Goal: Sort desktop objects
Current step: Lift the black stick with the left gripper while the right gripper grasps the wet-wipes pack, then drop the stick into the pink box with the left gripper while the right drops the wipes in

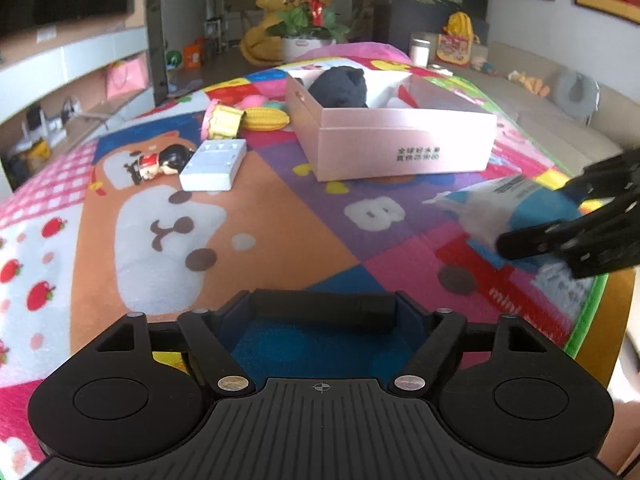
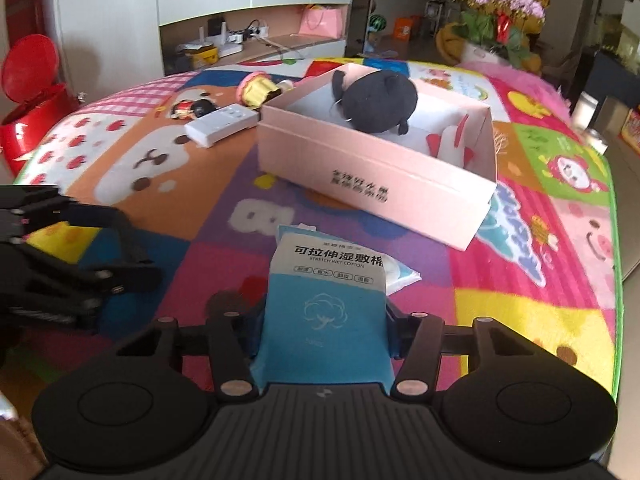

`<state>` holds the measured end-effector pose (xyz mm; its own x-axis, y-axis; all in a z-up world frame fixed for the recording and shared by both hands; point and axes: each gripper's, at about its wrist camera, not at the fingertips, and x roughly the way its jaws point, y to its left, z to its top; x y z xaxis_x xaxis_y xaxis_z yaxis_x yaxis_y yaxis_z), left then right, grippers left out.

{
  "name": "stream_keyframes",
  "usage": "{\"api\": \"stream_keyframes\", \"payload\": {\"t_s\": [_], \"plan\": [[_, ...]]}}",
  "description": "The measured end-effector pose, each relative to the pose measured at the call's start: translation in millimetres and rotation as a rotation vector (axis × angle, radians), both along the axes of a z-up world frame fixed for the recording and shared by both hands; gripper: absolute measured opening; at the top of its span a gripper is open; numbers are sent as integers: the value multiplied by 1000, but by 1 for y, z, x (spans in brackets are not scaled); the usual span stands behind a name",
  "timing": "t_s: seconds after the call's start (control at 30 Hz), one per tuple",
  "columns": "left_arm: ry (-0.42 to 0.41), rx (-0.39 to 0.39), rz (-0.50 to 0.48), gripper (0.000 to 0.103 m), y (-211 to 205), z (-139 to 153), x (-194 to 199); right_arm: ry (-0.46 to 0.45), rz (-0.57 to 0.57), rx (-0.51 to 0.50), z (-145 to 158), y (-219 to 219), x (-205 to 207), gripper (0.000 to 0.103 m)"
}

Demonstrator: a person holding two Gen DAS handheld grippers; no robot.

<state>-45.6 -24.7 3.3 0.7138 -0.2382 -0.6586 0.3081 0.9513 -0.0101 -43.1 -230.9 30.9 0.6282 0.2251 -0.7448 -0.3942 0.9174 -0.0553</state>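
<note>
My right gripper (image 2: 324,314) is shut on a blue and white packet of cotton pads (image 2: 326,280), held above the colourful mat just in front of the pink box (image 2: 384,196). The left wrist view shows that gripper (image 1: 560,216) at the right edge with the packet (image 1: 492,208) in its fingers. My left gripper (image 1: 320,320) is open with nothing between its fingers, low over the mat's near side. A black plush toy (image 1: 340,88) lies inside the pink box (image 1: 404,140). To the box's left lie a white flat box (image 1: 214,164), a small figurine (image 1: 160,164) and a toy corn cob (image 1: 266,118).
A yellow and pink cup-shaped toy (image 1: 220,120) and a pink pompom (image 1: 252,100) lie behind the white box. The mat's green edge (image 1: 592,320) runs down the right. A potted plant with purple flowers (image 1: 308,4) stands at the far end, a red bin (image 2: 32,96) at the left.
</note>
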Motion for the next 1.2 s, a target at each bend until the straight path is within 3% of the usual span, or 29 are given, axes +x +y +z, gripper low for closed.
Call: {"api": "stream_keyframes", "payload": {"t_s": [0.17,0.3,0.43,0.53,0.57,0.63,0.7,0.73,0.9,1.07,1.2], "plan": [[-26,-12,-71,80,-9,16,-8,4,11,33,24,-12,-22,53],[-168,-28,-113,80,-25,55,9,-133,-9,47,65,-25,-28,53],[-311,-48,-127,80,-44,86,47,-278,-76,73,104,-38,-6,53],[-371,-86,-121,82,-56,99,86,-330,-118,97,120,-41,27,53],[-377,-89,-111,91,-60,100,102,-338,-129,108,123,-40,40,53],[-362,-88,-94,97,-62,99,122,-348,-154,146,128,-39,71,53],[-332,-92,-76,97,-55,95,126,-339,-173,175,129,-38,98,72],[-328,-95,-71,100,-48,92,122,-340,-193,188,130,-39,108,76],[-240,-42,5,102,-10,57,93,-366,-198,193,128,-45,115,92],[-95,-33,114,102,26,16,75,-318,-219,189,113,-45,111,96],[-88,-38,188,103,49,5,59,-261,-226,165,100,-35,119,96]]}}
